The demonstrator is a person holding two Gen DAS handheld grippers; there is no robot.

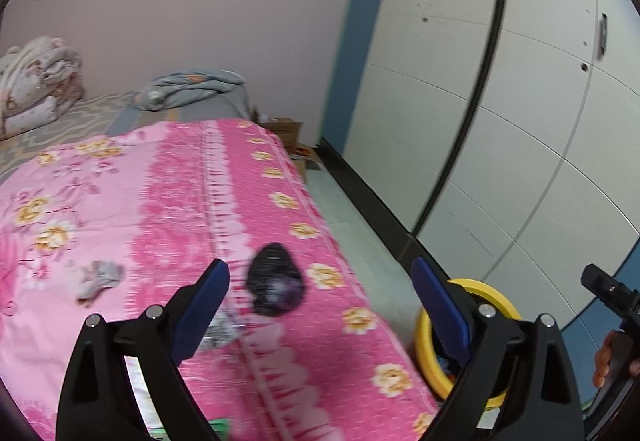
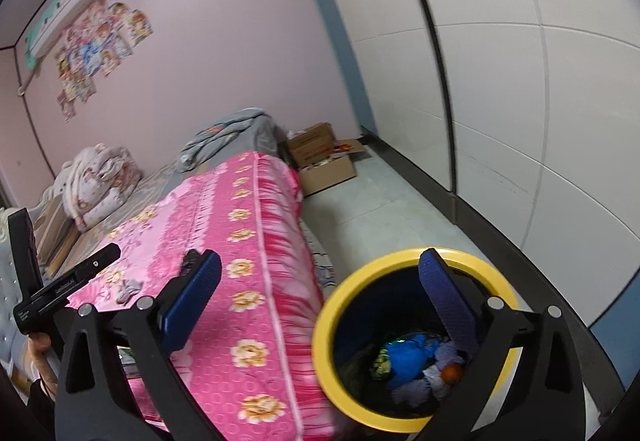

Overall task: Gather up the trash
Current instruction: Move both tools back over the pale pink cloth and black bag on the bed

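On the pink floral bed (image 1: 168, 201), a crumpled black wrapper (image 1: 275, 280) lies just ahead of the empty, wide-open left tongs (image 1: 320, 301), nearer than the right tongs (image 2: 320, 297), gaping empty above the yellow-rimmed bin (image 2: 324, 353)

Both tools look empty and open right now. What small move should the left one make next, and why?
Probably ease the left tool forward and down onto the black crumpled bag on the pink bedspread: it lies between the open fingers, and the yellow-rimmed bin waits beside the bed.
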